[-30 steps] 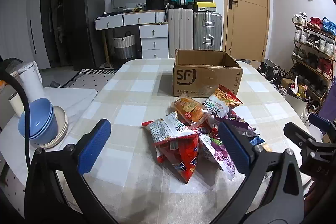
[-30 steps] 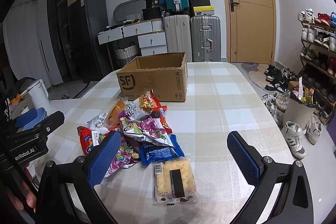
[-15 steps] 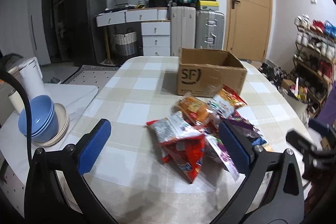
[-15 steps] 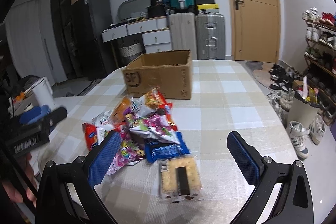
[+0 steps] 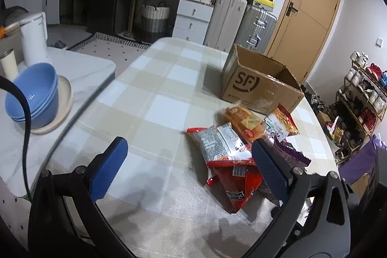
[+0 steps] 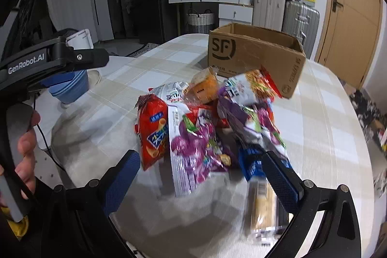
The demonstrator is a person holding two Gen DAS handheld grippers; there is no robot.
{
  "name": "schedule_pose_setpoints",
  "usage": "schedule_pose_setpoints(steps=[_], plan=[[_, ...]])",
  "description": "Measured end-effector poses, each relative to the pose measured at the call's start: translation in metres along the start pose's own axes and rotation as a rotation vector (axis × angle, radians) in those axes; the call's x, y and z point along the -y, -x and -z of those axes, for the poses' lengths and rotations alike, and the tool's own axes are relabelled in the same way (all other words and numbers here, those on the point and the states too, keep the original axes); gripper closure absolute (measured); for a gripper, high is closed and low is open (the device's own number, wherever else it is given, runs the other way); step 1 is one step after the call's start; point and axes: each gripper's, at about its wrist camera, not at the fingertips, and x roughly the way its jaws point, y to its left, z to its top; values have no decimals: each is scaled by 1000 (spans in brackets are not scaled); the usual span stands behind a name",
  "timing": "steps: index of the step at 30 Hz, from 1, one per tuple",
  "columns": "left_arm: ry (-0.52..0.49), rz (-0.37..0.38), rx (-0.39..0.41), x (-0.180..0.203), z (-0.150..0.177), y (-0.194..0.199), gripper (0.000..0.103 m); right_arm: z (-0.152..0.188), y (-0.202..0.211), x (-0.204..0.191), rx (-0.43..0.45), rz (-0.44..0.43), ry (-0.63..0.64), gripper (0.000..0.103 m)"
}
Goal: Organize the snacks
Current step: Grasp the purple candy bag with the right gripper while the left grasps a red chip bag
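Note:
A pile of snack packets lies on the checked table (image 5: 154, 113), in front of an open brown cardboard box (image 5: 258, 86) (image 6: 254, 52). In the left wrist view a red packet (image 5: 234, 183), a grey-and-red packet (image 5: 217, 142) and an orange packet (image 5: 244, 122) show. The right wrist view shows a red chip packet (image 6: 152, 132), a purple packet (image 6: 196, 151), a blue packet (image 6: 251, 161) and a cracker pack (image 6: 261, 204). My left gripper (image 5: 188, 168) hangs open above the table, left of the pile. My right gripper (image 6: 200, 180) hangs open low over the pile's near edge.
Stacked blue bowls (image 5: 36, 96) on a plate and a white kettle (image 5: 33, 38) sit on a white side table at the left. A hand (image 6: 26, 149) holds the left gripper's body (image 6: 48, 57). Suitcases, drawers, a door and a shoe rack (image 5: 362, 93) stand behind.
Both grippers have swung and tilted; the right one has come down closer over the snack pile, now blurred. The left view has turned left. Both stay open and hold nothing.

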Motion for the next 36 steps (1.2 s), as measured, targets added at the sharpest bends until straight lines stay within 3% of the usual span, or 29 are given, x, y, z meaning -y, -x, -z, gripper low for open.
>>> schedule_pose_setpoints(steps=[3,6,11,16,20,26,33,36], plan=[[4,11,-33,2,4,-10,1,-3,-12,-1,-28,15,27,2],[-1,15,-66,6,9,-19,1,-5,-26,-1,-53,0,34,13],[-40,20,-113,19,18,-34,1,-6,-41,5,-110,-43,36,49],[-54,38,-154,28,25,-44,1,-4,-46,6,-129,-72,42,68],[-46,68,-183,30,30,-49,1,-3,-38,14,-114,-103,10,75],[-9,108,-220,31,39,-60,1,3,-24,29,-102,-150,-48,77],[-103,43,-199,56,45,-71,1,8,-10,38,-86,-174,-93,80],[-110,36,-208,61,49,-78,13,8,-8,39,-81,-176,-95,80]])
